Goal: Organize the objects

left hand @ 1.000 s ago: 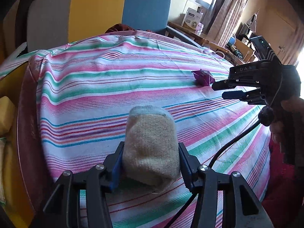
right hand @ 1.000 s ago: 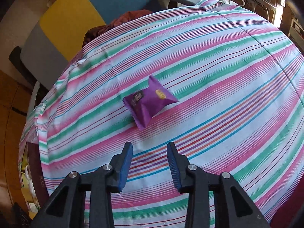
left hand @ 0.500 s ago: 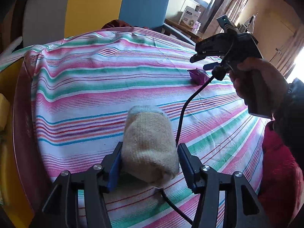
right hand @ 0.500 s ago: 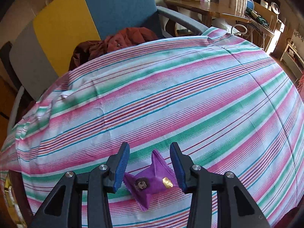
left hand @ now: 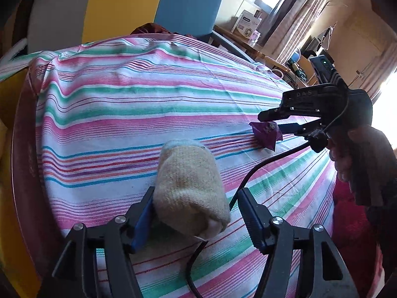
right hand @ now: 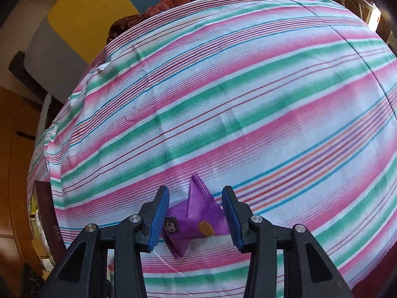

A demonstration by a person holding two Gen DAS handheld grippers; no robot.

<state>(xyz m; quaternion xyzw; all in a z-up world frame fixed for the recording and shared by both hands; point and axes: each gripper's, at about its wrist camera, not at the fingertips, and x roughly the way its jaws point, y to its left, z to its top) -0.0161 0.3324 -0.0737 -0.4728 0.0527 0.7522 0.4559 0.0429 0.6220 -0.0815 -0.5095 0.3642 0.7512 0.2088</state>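
Note:
A rolled beige sock (left hand: 188,186) lies on the striped tablecloth (left hand: 124,104), between the fingers of my left gripper (left hand: 197,193). Its jaws are opening: the left pad still touches the roll, and a gap shows at the right pad (left hand: 250,218). A purple snack packet (right hand: 196,216) sits on the cloth between the blue pads of my right gripper (right hand: 195,191), which stand close at its two sides without squeezing it. The left wrist view shows the right gripper (left hand: 270,123), held by a hand, straddling the packet (left hand: 266,134) at the right.
A black cable (left hand: 250,173) runs from the right gripper across the cloth and under the sock. Behind the table stand a grey, yellow and blue chair back (left hand: 119,7), a dark red cloth (right hand: 148,15), and a cluttered wooden side table (left hand: 248,42).
My right gripper has come down over the purple packet, which now lies between its pads. My left gripper's jaws have widened, and the right pad has come off the sock.

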